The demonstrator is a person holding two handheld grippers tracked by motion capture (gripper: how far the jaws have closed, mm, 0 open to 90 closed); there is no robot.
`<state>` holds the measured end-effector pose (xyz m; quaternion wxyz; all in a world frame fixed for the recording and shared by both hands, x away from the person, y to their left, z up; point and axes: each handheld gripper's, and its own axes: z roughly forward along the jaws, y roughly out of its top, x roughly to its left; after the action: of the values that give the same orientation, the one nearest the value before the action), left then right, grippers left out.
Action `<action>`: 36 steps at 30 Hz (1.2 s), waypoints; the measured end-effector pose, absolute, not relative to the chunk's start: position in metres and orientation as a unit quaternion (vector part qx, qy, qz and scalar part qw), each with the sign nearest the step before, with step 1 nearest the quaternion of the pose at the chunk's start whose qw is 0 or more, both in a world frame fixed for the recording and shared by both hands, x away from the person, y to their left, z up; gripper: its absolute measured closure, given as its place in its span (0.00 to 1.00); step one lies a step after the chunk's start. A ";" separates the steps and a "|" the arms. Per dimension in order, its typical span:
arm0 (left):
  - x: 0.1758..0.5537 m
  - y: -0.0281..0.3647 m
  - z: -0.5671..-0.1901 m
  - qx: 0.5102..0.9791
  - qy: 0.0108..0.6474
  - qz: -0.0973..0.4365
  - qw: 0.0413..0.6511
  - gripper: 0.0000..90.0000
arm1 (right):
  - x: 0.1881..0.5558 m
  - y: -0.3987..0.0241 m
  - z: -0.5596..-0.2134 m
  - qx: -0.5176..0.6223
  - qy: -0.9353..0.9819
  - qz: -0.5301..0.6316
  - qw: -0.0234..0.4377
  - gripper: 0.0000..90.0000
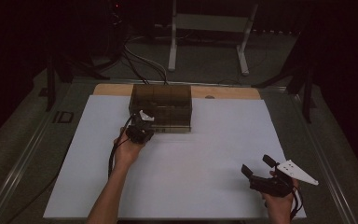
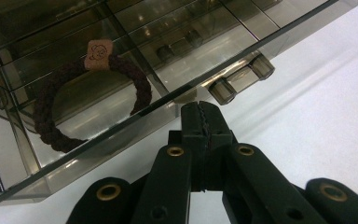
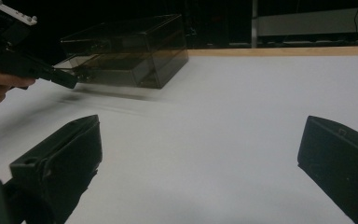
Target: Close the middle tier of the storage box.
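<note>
Closest to my view, my left gripper (image 2: 200, 116) is holding its two black toothed jaws pressed together with nothing between them, its tip sitting at the lower front edge of the smoky translucent plastic drawer box (image 2: 135, 60), just beside the box's small clear bar handle (image 2: 242, 79). I cannot tell whether the tip is actually touching the box edge or stopping just short of it. From the high view, I am seeing my left hand (image 1: 127, 151) gripping that left gripper (image 1: 141, 127) at the box's (image 1: 161, 107) near left corner, with its black cable (image 1: 113, 154) looping back along my forearm.

Inside the box, behind the tinted front wall, a dark maroon braided hair tie with a small pink square charm (image 2: 81, 93) is lying flat in the lower left compartment, the charm sitting at the top of the ring.

Moving outward, my right gripper (image 1: 257, 168) is resting well apart from the box, near the front right corner of the white rectangular table mat (image 1: 205, 154), with its jaws standing wide apart and empty. Its own camera is showing bare mat (image 3: 205, 140) between the two black jaws, with the box (image 3: 126, 51) and the left gripper (image 3: 70, 79) farther off.

Beyond the mat, a strip of light wooden tabletop (image 1: 223, 92) is showing behind the box.
</note>
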<state>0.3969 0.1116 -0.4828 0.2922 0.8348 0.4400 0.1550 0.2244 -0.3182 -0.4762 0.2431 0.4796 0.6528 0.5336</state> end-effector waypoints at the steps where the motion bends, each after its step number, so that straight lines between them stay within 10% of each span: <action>1: 0.397 0.111 -0.483 0.835 0.440 0.156 0.292 1.00 | 0.224 -0.318 -0.476 0.480 0.653 0.534 0.243 0.00; 36: 0.409 0.109 -0.483 0.819 0.464 0.163 0.297 1.00 | 0.224 -0.318 -0.476 0.479 0.653 0.534 0.244 0.00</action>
<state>0.4095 0.1094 -0.4826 0.2966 0.8187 0.4639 0.1630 0.2245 -0.3185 -0.4760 0.2438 0.4787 0.6531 0.5337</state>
